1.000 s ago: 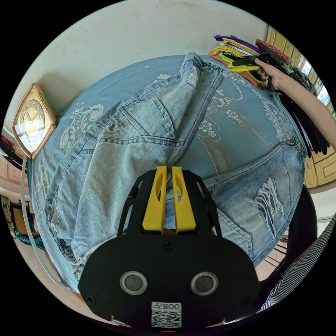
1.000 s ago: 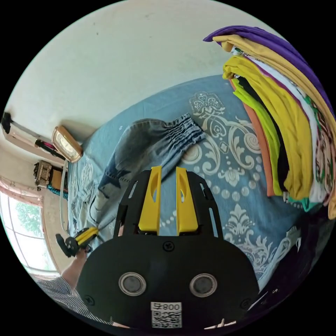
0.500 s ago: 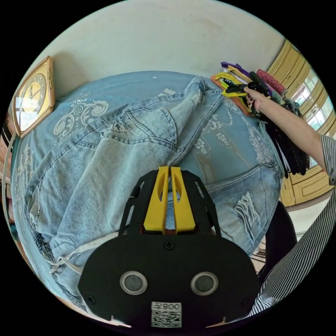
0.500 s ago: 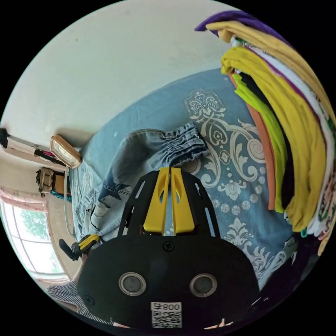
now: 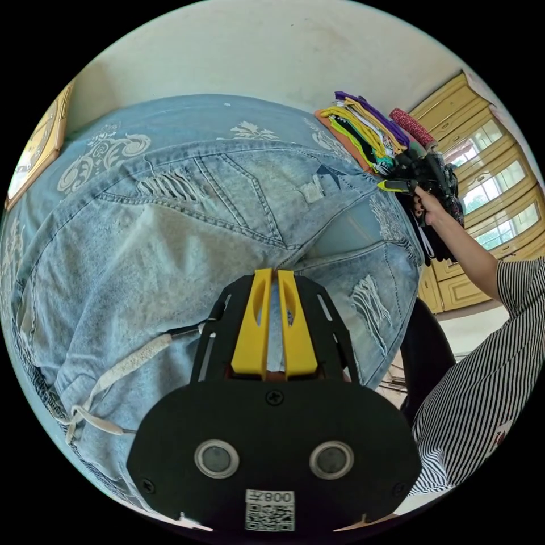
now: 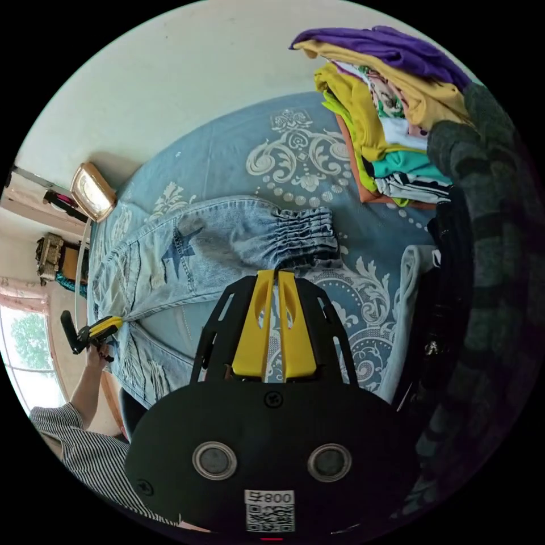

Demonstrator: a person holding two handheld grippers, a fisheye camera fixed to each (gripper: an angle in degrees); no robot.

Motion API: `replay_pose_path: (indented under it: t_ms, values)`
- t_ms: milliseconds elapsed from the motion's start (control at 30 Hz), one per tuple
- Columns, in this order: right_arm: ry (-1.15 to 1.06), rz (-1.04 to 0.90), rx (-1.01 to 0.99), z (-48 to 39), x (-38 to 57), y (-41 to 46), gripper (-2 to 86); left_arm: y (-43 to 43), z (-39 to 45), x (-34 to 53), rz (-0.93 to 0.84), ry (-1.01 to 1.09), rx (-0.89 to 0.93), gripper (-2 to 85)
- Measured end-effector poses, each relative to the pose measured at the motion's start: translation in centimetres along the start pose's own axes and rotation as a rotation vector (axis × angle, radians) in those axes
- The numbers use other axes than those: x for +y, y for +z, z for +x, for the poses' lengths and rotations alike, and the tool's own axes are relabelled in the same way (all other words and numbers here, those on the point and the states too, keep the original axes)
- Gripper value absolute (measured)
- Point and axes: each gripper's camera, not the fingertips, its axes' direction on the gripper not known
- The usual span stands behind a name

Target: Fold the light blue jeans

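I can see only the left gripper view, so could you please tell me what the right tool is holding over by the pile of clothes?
Observer: The right tool has its jaws closed on the gathered, elastic cuff of one leg of the light blue jeans.
Operator: Thank you. Does that leg lie straight?
Observer: Yes, it lies flat and fairly straight on the patterned blue cover, from the cuff across to the left tool.
Operator: Is anything close beside the cuff?
Observer: A pale cloth lies just beside it, against the dark garments.
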Motion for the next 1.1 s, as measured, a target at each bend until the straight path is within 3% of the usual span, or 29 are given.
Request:
replay_pose_path:
  t_ms: [267,500,667,833,900,1100]
  values:
    - [-0.042,0.091,0.126,-4.7,-2.6,-4.7,3.0,-7.5,-4.6,4.1,0.200,-0.096,-0.032,6.6]
    - [-0.190,0.185,0.143,-11.3,-6.5,-8.9,6.9,-14.8,-17.1,9.2,0.316,-0.494,-0.324,8.2]
    - [-0.372,0.063,0.188,-17.9,-13.2,-7.2,8.1,-16.0,-23.5,8.3,0.245,-0.595,-0.373,9.4]
    - [-0.477,-0.014,0.311,-23.1,-17.1,-5.3,7.1,-13.6,-27.4,6.6,-0.016,-0.625,-0.591,4.4]
    - [-0.517,-0.098,0.384,-24.8,-17.8,-3.7,4.2,-13.2,-27.5,6.3,-0.035,-0.600,-0.640,2.5]
    - [-0.565,-0.062,0.426,-27.7,-17.9,-5.5,0.2,-14.3,-27.5,7.2,0.008,-0.576,-0.666,0.4]
